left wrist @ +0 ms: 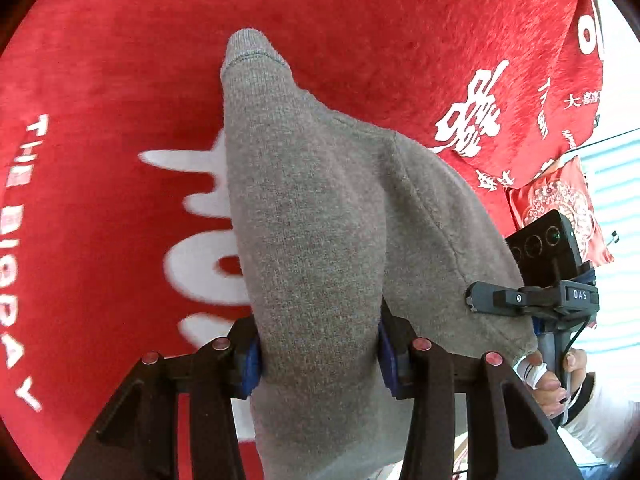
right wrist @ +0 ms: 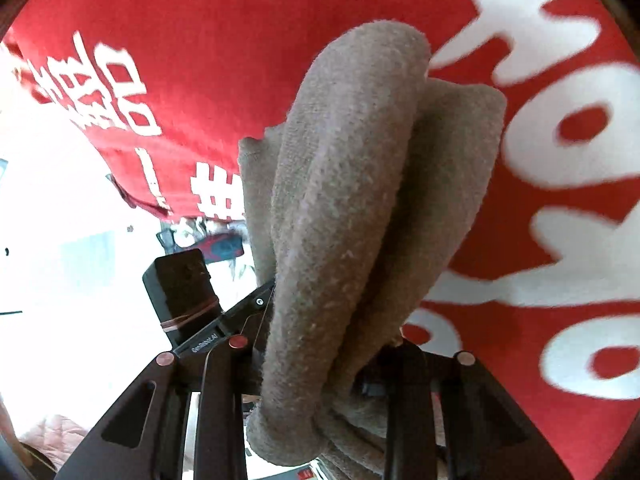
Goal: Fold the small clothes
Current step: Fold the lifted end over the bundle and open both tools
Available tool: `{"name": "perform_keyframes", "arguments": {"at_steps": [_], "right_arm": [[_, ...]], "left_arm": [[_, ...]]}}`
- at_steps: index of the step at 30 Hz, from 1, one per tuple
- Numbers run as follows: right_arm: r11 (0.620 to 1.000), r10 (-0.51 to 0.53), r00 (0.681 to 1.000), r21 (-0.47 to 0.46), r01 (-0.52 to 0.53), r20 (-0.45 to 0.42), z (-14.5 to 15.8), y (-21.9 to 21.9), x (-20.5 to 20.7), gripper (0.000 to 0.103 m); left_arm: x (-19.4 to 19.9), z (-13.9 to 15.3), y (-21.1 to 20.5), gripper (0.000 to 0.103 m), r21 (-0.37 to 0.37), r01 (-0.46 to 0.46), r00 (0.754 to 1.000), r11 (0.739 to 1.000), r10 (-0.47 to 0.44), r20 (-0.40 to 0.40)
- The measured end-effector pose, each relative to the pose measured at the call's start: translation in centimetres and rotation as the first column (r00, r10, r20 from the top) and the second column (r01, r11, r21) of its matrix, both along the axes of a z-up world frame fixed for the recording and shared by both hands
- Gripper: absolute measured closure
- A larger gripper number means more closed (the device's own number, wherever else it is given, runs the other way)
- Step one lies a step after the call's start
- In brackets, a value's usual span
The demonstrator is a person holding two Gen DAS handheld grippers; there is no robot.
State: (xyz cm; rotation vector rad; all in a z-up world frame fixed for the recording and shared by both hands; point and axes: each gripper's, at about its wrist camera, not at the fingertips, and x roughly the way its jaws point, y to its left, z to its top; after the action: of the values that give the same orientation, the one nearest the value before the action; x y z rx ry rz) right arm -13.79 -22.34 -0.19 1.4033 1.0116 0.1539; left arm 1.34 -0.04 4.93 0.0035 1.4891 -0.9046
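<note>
A small grey knit garment [left wrist: 312, 200] hangs lifted above a red cloth with white lettering [left wrist: 120, 80]. One ribbed end of it points away from me. My left gripper [left wrist: 320, 364] is shut on it, its blue pads pressing into the fabric from both sides. At the right of the left wrist view, my right gripper [left wrist: 476, 300] holds the garment's other edge, with a person's hand [left wrist: 548, 376] on its handle. In the right wrist view the grey garment [right wrist: 352, 200] is bunched in thick folds between the fingers of my right gripper [right wrist: 320, 364], which is shut on it. The left gripper [right wrist: 240, 316] shows just behind.
The red cloth [right wrist: 200, 40] covers the surface under both grippers and ends at a draped edge. A red packet with a white pattern [left wrist: 560, 200] lies beyond that edge on a pale surface [left wrist: 616, 184]. Pink quilted fabric [right wrist: 52, 432] shows at the lower left of the right wrist view.
</note>
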Motion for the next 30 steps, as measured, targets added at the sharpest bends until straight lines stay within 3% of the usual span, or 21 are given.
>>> {"name": "perform_keyframes", "arguments": {"at_steps": [4,8,11,12,14,15,16,17,21,24,27,30], "right_arm": [[0.999,0.045,0.998,-0.012,-0.045,-0.034,-2.4,3.9,2.5,0.07],[0.99,0.093,0.98,-0.086,-0.109,-0.175,-5.4,6.2,4.6,0.066],[0.974,0.088,0.971,-0.184,-0.13,-0.222,-4.5,6.2,4.6,0.056],[0.965,0.086,0.968,-0.222,-0.14,-0.237,-3.8,6.1,4.4,0.051],[0.934,0.069,0.958,-0.32,-0.161,-0.28,-2.5,5.9,3.9,0.05],[0.919,0.06,0.953,-0.356,-0.168,-0.296,-2.1,5.9,3.9,0.053],[0.906,0.051,0.95,-0.386,-0.174,-0.309,-1.8,5.6,3.4,0.067],[0.895,0.045,0.946,-0.408,-0.181,-0.32,-1.7,5.5,3.2,0.072],[0.806,0.012,0.923,-0.543,-0.237,-0.385,-1.2,5.9,3.1,0.081],[0.77,-0.004,0.91,-0.582,-0.262,-0.415,-2.4,6.0,2.5,0.081],[0.726,-0.023,0.903,-0.628,-0.28,-0.429,-2.7,5.8,2.2,0.064],[0.744,-0.049,0.897,-0.616,-0.26,-0.439,-2.1,5.8,1.3,0.063]], "left_arm": [[0.2,-0.4,4.2,0.055,0.064,-0.021,1.0,0.998,0.02,0.021],[0.5,-2.8,7.4,0.055,0.136,-0.05,0.998,0.989,0.046,0.037],[0.7,-5.3,9.1,0.054,0.204,-0.091,0.996,0.975,0.087,0.027],[0.7,-5.1,9.9,0.054,0.181,-0.108,0.994,0.977,0.106,0.024],[0.6,-4.1,10.6,0.054,0.166,-0.125,0.992,0.978,0.12,0.041],[0.6,-3.0,11.2,0.054,0.153,-0.132,0.99,0.979,0.122,0.074],[0.7,-2.2,11.5,0.054,0.144,-0.142,0.987,0.979,0.129,0.096],[0.8,-1.6,11.4,0.054,0.137,-0.157,0.983,0.978,0.142,0.116],[1.9,-1.5,12.1,0.054,0.19,-0.209,0.97,0.959,0.178,0.165],[1.7,-3.8,11.5,0.054,0.293,-0.191,0.972,0.937,0.138,0.193],[0.5,-5.4,10.8,0.052,0.349,-0.189,0.968,0.918,0.115,0.221],[0.2,-5.2,11.4,0.052,0.388,-0.193,0.964,0.901,0.102,0.244]]}}
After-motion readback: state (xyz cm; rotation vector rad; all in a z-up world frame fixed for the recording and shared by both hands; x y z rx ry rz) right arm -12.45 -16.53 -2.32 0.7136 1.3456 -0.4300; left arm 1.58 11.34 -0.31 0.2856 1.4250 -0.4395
